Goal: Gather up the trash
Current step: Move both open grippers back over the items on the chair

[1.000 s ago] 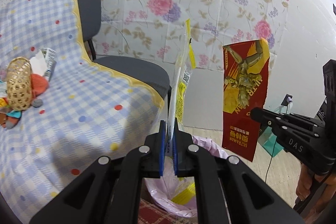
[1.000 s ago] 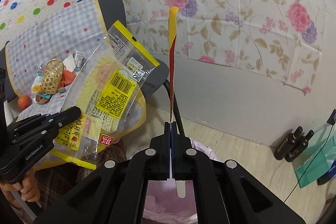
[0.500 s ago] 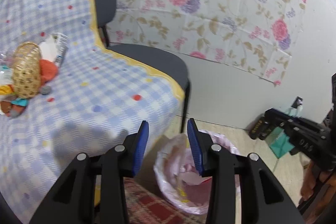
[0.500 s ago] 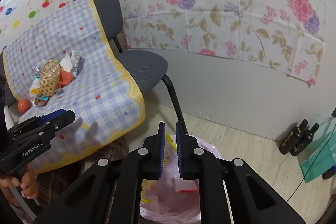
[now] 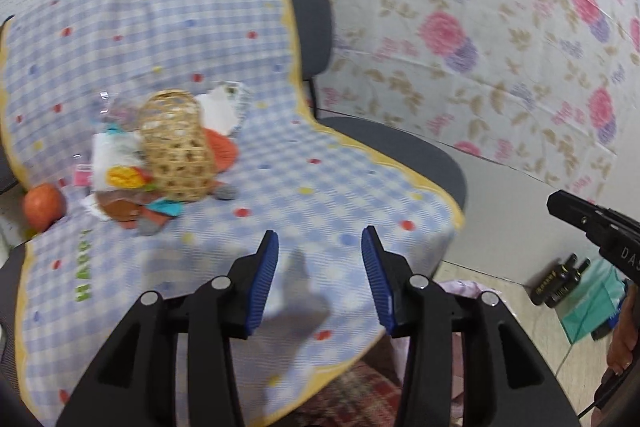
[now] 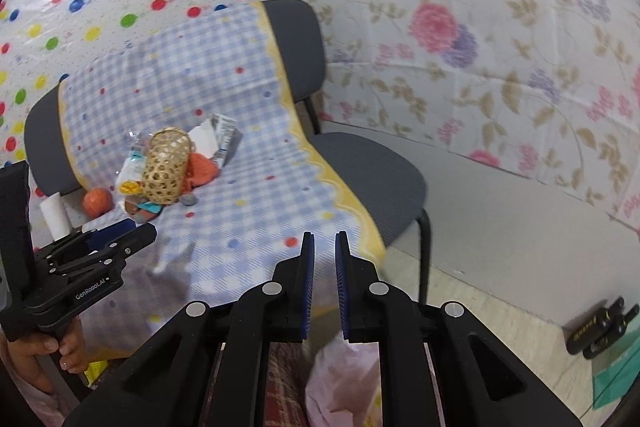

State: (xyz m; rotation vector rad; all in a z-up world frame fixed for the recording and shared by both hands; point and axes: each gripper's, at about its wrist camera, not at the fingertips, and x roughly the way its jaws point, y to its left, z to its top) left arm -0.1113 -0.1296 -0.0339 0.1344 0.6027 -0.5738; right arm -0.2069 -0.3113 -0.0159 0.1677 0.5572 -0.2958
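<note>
Pink-lined bin [image 6: 344, 379] contents unclear, wicker basket [image 5: 178, 145] toppled among litter, left tongs [image 5: 320, 247] just widening, empty, right tongs [image 6: 325, 259] slightly parted, empty

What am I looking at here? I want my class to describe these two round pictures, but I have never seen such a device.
A person holds a two-finger grabbing tool in each hand, and each tool carries a wide-angle camera looking along its fingers. One picture comes from the left gripper, the other from the right gripper. Each view also catches the other tool at its edge.

Both are empty. The left jaws have just been opening and stand wide apart; the right jaws show only a narrow gap.

Ahead are chairs draped with a checked cloth. On it lies a pile of litter around a tipped wicker basket, with an orange ball beside it. A pink-lined bin sits below on the floor.
</note>
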